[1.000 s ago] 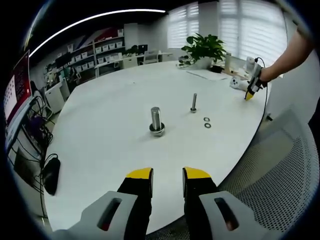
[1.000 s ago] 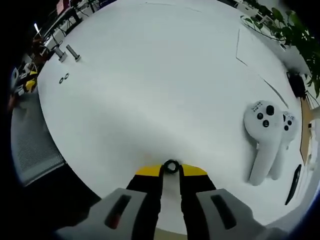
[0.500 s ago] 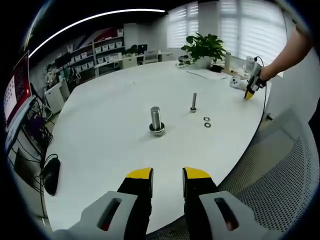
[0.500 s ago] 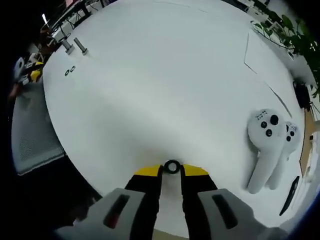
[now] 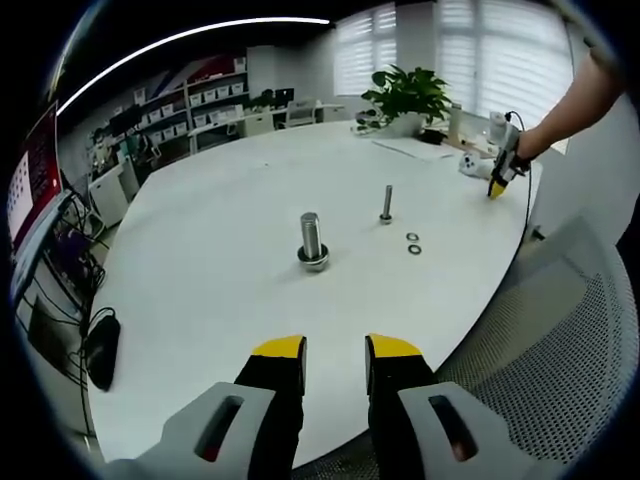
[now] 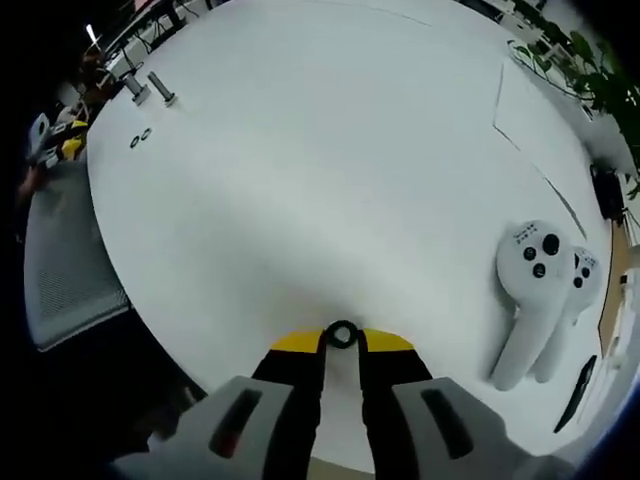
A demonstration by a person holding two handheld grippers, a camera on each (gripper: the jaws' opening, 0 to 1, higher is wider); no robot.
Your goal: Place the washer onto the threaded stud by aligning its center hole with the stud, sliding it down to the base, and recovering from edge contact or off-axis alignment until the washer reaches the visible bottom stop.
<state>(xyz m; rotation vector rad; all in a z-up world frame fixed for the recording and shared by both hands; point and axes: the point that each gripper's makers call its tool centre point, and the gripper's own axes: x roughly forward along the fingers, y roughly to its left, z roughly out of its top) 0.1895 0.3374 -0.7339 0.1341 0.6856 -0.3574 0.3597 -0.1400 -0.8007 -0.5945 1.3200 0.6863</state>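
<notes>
Right gripper view — washer (image 6: 342, 335) pinched between yellow-tipped fingers (image 6: 298, 344); no legible writing.

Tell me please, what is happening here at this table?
A person works with two hand-held grippers at a round white table. The right gripper holds a small washer between its jaws, above the table edge near two white controllers. The left gripper is open and holds nothing. Far from the washer stand a thick stud and a thin bolt, with two loose washers beside them. The washer is not yet on the stud.
</notes>
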